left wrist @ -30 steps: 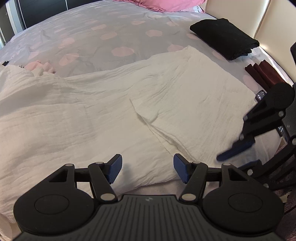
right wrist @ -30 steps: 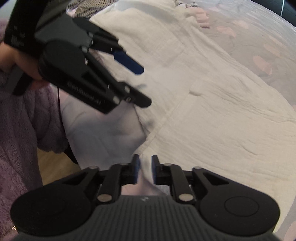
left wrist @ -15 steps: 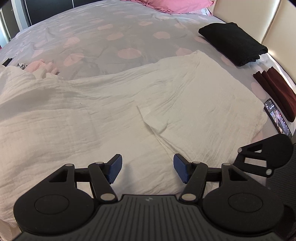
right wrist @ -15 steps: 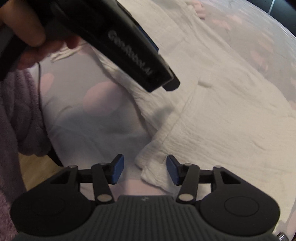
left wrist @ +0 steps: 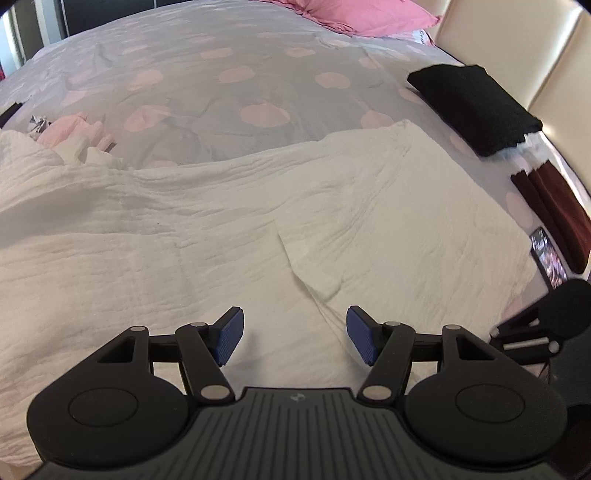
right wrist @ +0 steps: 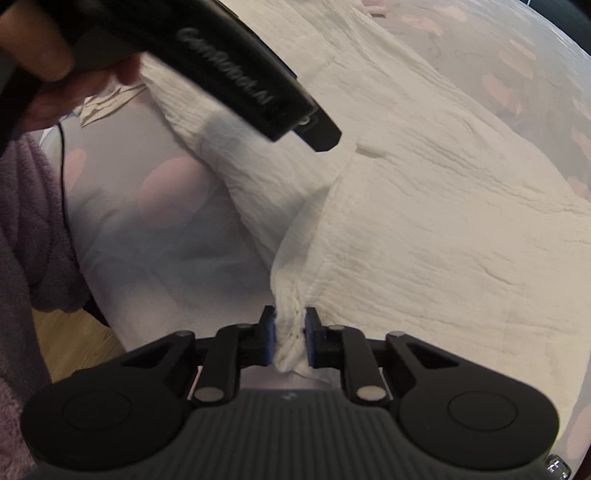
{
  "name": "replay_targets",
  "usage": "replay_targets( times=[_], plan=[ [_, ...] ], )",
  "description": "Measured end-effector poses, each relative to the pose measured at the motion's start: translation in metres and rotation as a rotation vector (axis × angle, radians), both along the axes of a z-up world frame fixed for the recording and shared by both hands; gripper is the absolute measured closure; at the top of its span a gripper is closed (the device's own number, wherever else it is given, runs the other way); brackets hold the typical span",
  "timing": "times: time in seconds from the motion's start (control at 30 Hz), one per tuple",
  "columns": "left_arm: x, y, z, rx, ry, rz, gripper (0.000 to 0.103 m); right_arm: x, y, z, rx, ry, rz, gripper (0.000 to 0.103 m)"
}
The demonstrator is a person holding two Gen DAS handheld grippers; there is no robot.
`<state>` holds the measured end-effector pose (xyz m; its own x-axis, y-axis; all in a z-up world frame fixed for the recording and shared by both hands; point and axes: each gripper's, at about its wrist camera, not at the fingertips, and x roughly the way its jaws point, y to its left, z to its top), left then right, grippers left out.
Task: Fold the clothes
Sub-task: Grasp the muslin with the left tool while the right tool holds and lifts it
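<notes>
Grey bedding with pink dots [left wrist: 258, 85] covers the bed under everything. Low over it, the left gripper [left wrist: 293, 336] hangs with its blue pads spread wide, holding nothing; directly beneath and ahead of its fingers lies the white crinkled garment [left wrist: 221, 236], spread flat, with a folded flap edge running up from between the pads. The right gripper [right wrist: 290, 341] has its pads pinched together on a bunched corner of that same white garment [right wrist: 424, 229], and the cloth fans out ahead and to its right. Up and left of it the left gripper's black body crosses the view. Farther from the left gripper, up and right, sit a folded black cloth [left wrist: 476, 110], a dark red cloth [left wrist: 554, 206] and a phone [left wrist: 548, 256]; a pink pillow [left wrist: 354, 14] lies at the far end.
</notes>
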<state>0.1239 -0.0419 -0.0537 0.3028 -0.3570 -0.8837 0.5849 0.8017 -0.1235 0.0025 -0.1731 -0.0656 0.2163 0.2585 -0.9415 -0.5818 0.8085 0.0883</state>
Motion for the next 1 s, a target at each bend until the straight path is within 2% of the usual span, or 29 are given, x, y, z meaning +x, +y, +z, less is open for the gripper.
replay_targets(
  times=[0.17, 0.33, 0.4, 0.53, 0.6, 0.67, 0.77, 0.9, 1.0],
  plan=[
    [0.020, -0.011, -0.007, -0.056, 0.054, 0.039, 0.043, -0.003, -0.009, 0.008, 0.017, 0.001, -0.005, 0.085],
    [0.044, -0.023, -0.028, -0.082, 0.103, 0.079, 0.043, -0.004, -0.011, 0.011, 0.026, 0.008, 0.005, 0.085],
    [0.049, -0.028, -0.036, -0.092, 0.118, 0.076, 0.056, -0.004, -0.013, 0.012, 0.029, 0.008, 0.007, 0.085],
    [0.044, -0.040, -0.042, -0.111, 0.122, 0.030, 0.064, 0.000, -0.017, 0.017, 0.046, 0.009, -0.001, 0.084],
    [0.041, -0.045, -0.044, -0.104, 0.112, 0.010, 0.081, 0.002, -0.019, 0.020, 0.055, 0.009, -0.006, 0.084],
    [0.040, -0.046, -0.045, -0.103, 0.106, 0.004, 0.090, 0.004, -0.021, 0.023, 0.064, 0.010, -0.011, 0.084],
    [0.040, -0.042, -0.035, -0.130, 0.086, 0.014, 0.093, 0.007, -0.023, 0.027, 0.078, 0.010, -0.018, 0.084],
    [0.038, -0.039, -0.009, -0.166, 0.024, -0.002, 0.094, 0.011, -0.027, 0.032, 0.096, 0.011, -0.028, 0.084],
    [0.037, -0.038, 0.019, -0.181, -0.046, -0.028, 0.095, 0.015, -0.038, 0.054, 0.170, 0.000, -0.076, 0.085]
  ],
)
